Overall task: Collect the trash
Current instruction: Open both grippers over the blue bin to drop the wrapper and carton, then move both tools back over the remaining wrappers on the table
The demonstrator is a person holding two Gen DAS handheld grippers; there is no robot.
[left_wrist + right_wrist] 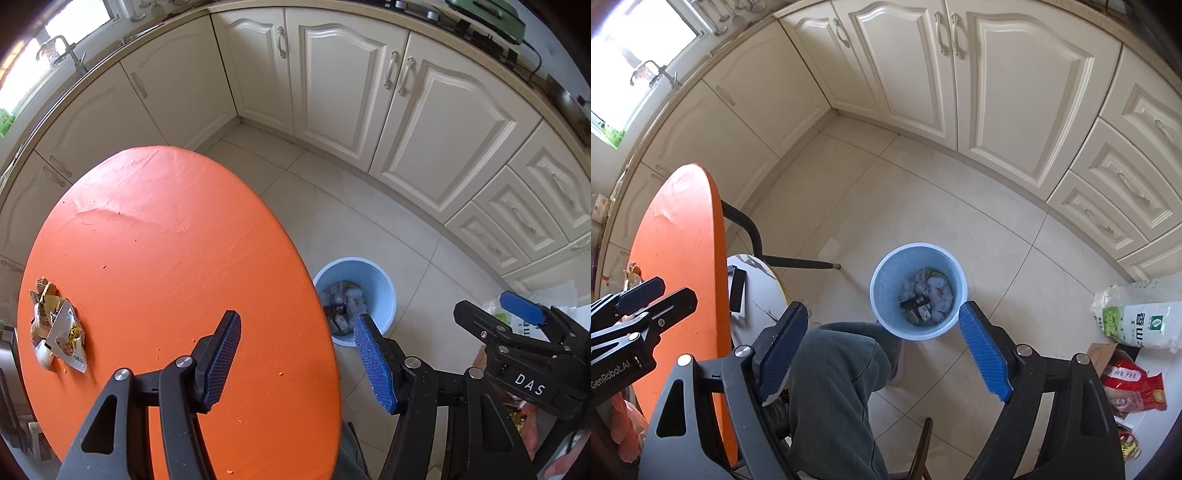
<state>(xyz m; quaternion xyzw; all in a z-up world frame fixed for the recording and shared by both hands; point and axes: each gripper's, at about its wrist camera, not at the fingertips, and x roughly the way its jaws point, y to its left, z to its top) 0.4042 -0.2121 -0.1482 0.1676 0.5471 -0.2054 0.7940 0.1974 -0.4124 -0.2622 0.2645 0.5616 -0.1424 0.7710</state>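
Both tongs, left (295, 354) and right (882, 350), are released and empty. Wrappers (59, 328) remain at the tabletop (166, 229) edge; a careless grab may push them off, missing the bin (918, 291).

Cream cabinets (997, 92) wrap the corner, above pale floor tiles (923, 206). An orange round table (166, 240) fills the left side. By the right wall sit a white-and-green sack (1137, 321) and a red packet (1134, 384) (lettering unreadable).
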